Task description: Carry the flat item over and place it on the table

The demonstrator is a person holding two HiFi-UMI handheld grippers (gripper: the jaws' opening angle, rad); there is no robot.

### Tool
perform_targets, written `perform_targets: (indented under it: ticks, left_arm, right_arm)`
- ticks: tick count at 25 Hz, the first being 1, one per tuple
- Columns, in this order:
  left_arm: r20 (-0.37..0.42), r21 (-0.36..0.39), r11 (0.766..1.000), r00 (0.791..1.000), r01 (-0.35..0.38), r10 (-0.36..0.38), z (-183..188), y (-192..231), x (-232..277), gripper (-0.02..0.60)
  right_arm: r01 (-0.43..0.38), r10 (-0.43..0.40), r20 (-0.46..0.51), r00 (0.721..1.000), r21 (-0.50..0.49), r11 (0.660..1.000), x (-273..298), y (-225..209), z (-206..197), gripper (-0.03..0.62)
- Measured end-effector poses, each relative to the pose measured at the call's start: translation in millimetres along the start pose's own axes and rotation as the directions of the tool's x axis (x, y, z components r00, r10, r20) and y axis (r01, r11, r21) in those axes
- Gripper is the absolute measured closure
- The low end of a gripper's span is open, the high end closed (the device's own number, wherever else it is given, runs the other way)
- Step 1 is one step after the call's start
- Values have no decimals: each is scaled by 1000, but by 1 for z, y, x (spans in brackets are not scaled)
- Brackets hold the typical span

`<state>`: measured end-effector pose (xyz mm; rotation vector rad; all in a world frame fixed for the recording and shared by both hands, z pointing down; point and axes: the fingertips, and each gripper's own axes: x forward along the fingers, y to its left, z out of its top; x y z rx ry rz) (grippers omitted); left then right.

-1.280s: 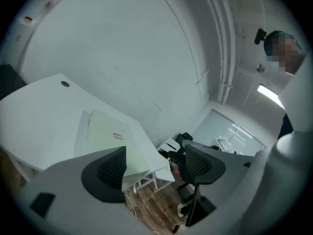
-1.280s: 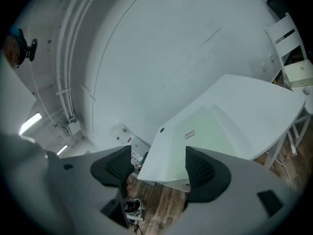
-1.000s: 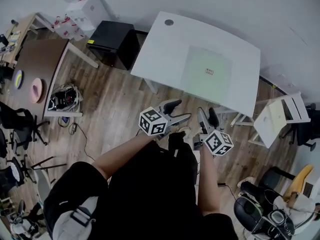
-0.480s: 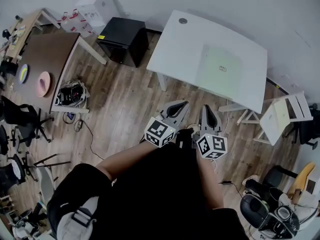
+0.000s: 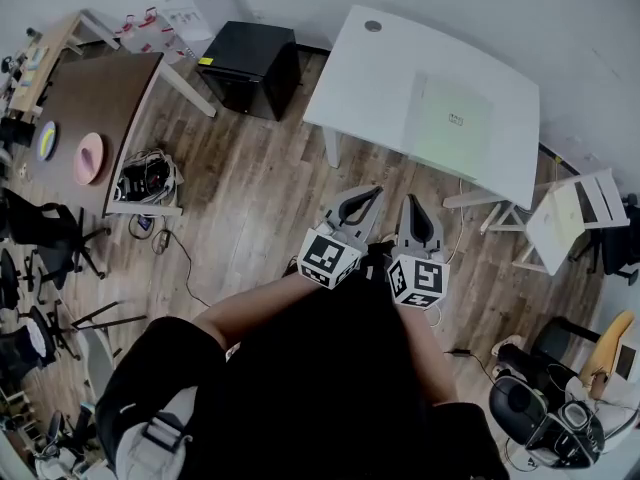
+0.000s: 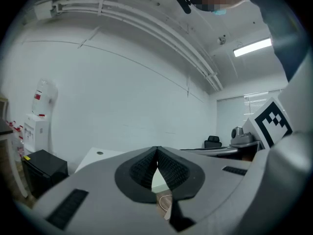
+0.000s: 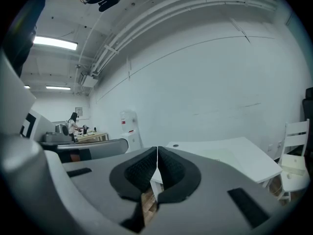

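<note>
— Up at one o'clock, on the white table point(image 5: 380, 63): green sheet point(image 5: 452, 126), lying flat. Looks placed already.
— Left gripper point(image 5: 374, 194) and right gripper point(image 5: 414, 204) clenched on nothing, at six o'clock. Next: probably just holding clear.

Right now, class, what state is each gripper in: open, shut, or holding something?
Left gripper: shut, nothing between its jaws.
Right gripper: shut, nothing between its jaws.
</note>
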<state>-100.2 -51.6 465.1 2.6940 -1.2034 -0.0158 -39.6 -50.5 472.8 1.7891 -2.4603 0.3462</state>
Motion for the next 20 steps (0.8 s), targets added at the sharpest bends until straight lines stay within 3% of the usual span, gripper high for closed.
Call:
perform_targets:
  ticks: [6, 20]
  left_arm:
    - [32, 26, 999, 999, -25, 24, 6, 9, -17, 568]
    - [44, -18, 999, 998, -49, 50, -4, 33, -23, 568]
  right_arm:
    - [26, -26, 20, 999, -27, 999, 0, 16, 8, 559]
    - [3, -4, -10, 1000, -98, 995, 20, 36, 0, 559]
